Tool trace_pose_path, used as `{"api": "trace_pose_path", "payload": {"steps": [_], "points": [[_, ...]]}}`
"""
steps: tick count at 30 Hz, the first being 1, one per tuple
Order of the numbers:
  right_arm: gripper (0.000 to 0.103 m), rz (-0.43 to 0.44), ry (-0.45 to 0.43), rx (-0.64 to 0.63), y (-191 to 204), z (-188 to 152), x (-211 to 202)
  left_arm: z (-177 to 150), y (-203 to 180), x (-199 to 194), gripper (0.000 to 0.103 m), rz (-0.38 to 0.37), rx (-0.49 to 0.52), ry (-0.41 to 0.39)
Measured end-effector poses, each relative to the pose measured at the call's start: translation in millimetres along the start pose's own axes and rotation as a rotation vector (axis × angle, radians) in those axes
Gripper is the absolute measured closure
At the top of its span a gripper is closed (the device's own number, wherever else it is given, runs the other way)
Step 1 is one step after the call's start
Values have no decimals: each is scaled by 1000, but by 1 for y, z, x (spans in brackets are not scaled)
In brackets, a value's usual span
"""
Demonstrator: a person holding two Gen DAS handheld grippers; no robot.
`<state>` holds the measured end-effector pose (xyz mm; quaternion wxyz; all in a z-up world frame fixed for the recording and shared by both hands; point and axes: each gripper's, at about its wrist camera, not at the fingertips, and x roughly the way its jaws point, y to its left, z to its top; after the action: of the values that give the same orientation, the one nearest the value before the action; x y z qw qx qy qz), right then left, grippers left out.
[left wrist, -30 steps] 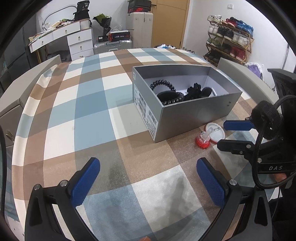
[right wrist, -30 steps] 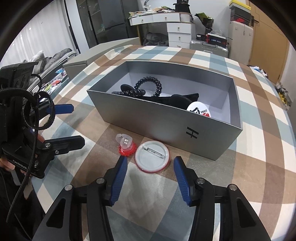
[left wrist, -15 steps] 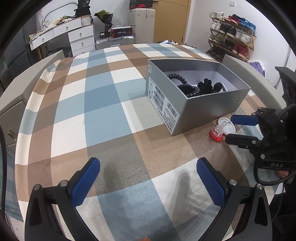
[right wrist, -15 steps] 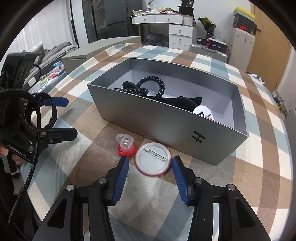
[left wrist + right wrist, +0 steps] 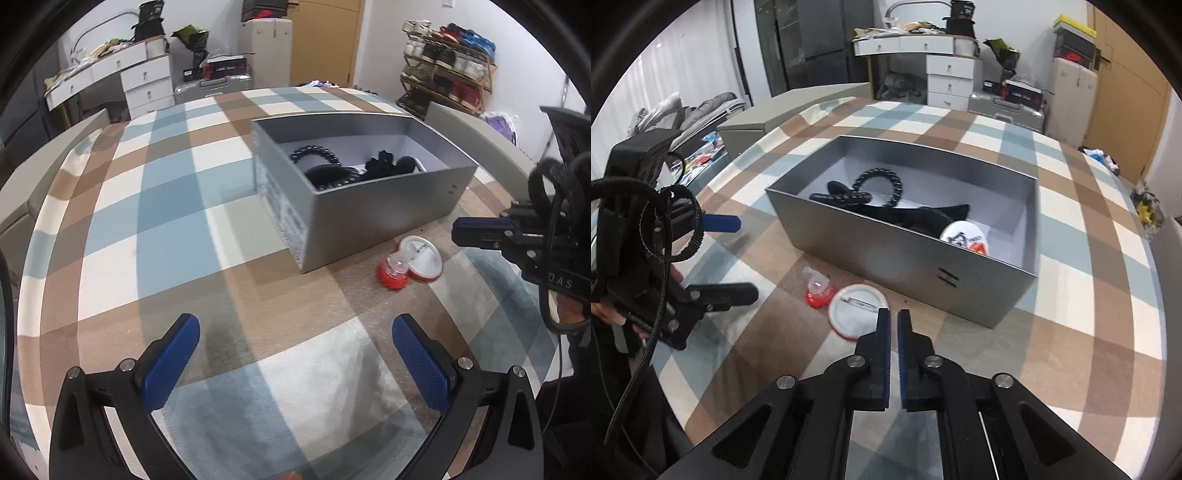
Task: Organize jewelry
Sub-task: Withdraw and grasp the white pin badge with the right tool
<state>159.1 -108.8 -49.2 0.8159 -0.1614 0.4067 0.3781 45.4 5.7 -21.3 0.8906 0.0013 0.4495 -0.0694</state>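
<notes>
Left tool (image 5: 295, 354), in its own view, stands with its blue pads wide apart over the checked worktop (image 5: 155, 229), nothing between them. Ahead sits an open grey box (image 5: 373, 218) with a barcode label on its short end; inside lie a black bead bracelet (image 5: 314, 155) and other dark pieces tangled together. Just in front of the box, on the worktop, a round white badge with a red rim (image 5: 424, 254) lies face down, and a small red-based piece with a clear top (image 5: 393, 271) touches its near edge. The right tool (image 5: 480, 230) reaches in from the right, near the badge.

Right tool (image 5: 893, 321), seen from its own camera, has its pads drawn together with only a thin slit left and nothing gripped; the tips sit at the badge's (image 5: 855, 306) right edge. The badge shows its pin back. The red-based piece (image 5: 818, 290) lies just left of it. In the box (image 5: 886, 251), the bracelet (image 5: 879, 184) loops upright beside a printed white badge (image 5: 964, 238). The left tool (image 5: 735, 258) hangs open at the left.
</notes>
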Motion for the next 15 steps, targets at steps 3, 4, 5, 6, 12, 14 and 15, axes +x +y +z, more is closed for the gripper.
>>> {"api": "trace_pose_path", "payload": {"steps": [3, 4, 5, 6, 12, 14, 15], "points": [[70, 41, -4, -18, 9, 0, 4, -1, -1, 2, 1, 12, 19, 12], [66, 41, -1, -28, 13, 0, 6, -1, 0, 3, 1, 22, 23, 13], [66, 33, 6, -42, 17, 0, 9, -2, 2, 3, 1, 28, 21, 17], [66, 20, 17, -56, 21, 0, 13, -2, 6, 4, 1, 29, 11, 21], [56, 12, 23, -54, 26, -1, 22, -3, 23, 3, 1, 48, -45, 24], [53, 4, 16, -57, 27, 0, 23, -3, 27, 2, 1, 51, -62, 22], [53, -6, 11, -60, 29, 0, 24, -4, 27, 2, 1, 56, -63, 22]]}}
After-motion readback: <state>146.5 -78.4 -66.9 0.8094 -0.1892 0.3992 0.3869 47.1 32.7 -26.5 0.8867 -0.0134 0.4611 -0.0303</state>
